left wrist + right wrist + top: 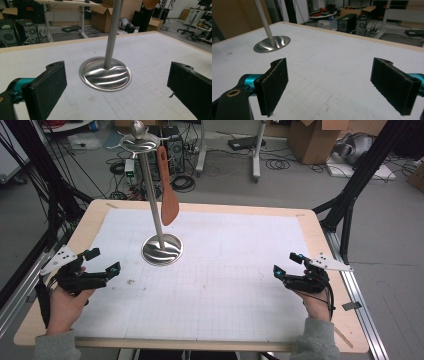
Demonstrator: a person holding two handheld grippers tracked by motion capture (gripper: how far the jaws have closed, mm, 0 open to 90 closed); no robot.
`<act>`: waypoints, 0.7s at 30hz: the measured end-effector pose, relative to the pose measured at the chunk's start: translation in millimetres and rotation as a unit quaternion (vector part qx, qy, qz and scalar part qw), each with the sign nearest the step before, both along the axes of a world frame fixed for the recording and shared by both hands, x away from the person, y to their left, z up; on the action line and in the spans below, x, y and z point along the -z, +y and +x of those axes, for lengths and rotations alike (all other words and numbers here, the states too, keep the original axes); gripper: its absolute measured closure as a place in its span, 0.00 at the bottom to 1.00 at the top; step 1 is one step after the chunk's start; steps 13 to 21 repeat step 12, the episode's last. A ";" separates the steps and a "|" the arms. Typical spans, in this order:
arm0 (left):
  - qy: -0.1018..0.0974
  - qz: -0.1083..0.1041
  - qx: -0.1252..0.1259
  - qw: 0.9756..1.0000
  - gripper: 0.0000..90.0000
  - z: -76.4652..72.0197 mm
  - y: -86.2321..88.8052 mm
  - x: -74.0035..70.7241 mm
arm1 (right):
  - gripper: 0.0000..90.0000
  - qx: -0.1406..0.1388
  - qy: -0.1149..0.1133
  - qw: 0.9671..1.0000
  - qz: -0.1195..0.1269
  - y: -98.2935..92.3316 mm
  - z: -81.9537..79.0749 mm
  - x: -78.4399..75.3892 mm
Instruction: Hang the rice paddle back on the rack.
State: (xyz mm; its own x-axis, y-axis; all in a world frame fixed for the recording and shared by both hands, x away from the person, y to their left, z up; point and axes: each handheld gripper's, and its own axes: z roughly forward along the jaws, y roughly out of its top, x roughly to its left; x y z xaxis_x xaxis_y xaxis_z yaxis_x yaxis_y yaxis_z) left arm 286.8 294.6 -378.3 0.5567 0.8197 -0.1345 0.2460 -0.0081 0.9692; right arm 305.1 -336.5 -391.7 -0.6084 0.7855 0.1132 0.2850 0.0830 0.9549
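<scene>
- The left gripper (103, 261) lay low at the lower left of the high view, held palm-up in the left hand (62, 302); its fingers (47, 87) were spread wide, holding nothing.
- The right gripper (286, 264) sat at the lower right, fingers (274, 82) also spread and empty.
- The stand (161, 247) stood upright on the desk (90, 227), upper centre-left, well apart from both grippers.
- A spatula (167, 190) hung from its top.

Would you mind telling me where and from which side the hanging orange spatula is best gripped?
Probably on its broad blade, the lowest part, hanging free beside the stand's pole. Come from the right, away from the pole, closing the jaws across the flat faces. The right gripper is open and on that side.
</scene>
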 end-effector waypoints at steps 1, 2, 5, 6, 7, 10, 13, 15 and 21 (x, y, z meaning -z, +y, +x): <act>0.000 0.000 -0.001 1.000 0.03 0.0 0.2 0.1 | 0.15 0.005 0.000 1.000 0.002 -2.8 -0.4 0.4; 0.000 0.001 -0.002 1.000 0.03 -0.1 0.5 0.0 | 0.15 0.010 -0.001 1.000 0.003 -5.5 -1.0 0.7; -0.005 -0.014 0.000 1.000 0.03 -1.0 0.2 -2.7 | 0.15 0.021 -0.004 1.000 0.008 -12.5 -3.3 0.8; -0.008 -0.014 0.001 1.000 0.03 -1.7 -0.3 -4.1 | 0.15 0.023 -0.005 1.000 0.014 -14.3 -4.1 0.4; -0.010 -0.013 0.002 1.000 0.03 -2.2 -1.6 -5.2 | 0.15 0.024 -0.008 0.999 0.020 -15.5 -4.9 -0.2; -0.010 -0.007 0.000 1.000 0.03 -2.6 -5.5 -6.6 | 0.15 0.029 -0.018 0.999 0.028 -16.3 -7.9 -3.6; -0.010 -0.003 -0.001 1.000 0.03 -3.0 -7.8 -6.8 | 0.15 0.027 -0.024 0.999 0.030 -16.0 -9.6 -5.7; -0.010 -0.003 -0.001 1.000 0.03 -3.0 -7.8 -6.8 | 0.15 0.027 -0.024 0.999 0.030 -16.0 -9.6 -5.7; -0.010 -0.003 -0.001 1.000 0.03 -3.0 -7.8 -6.8 | 0.15 0.027 -0.024 0.999 0.030 -16.0 -9.6 -5.7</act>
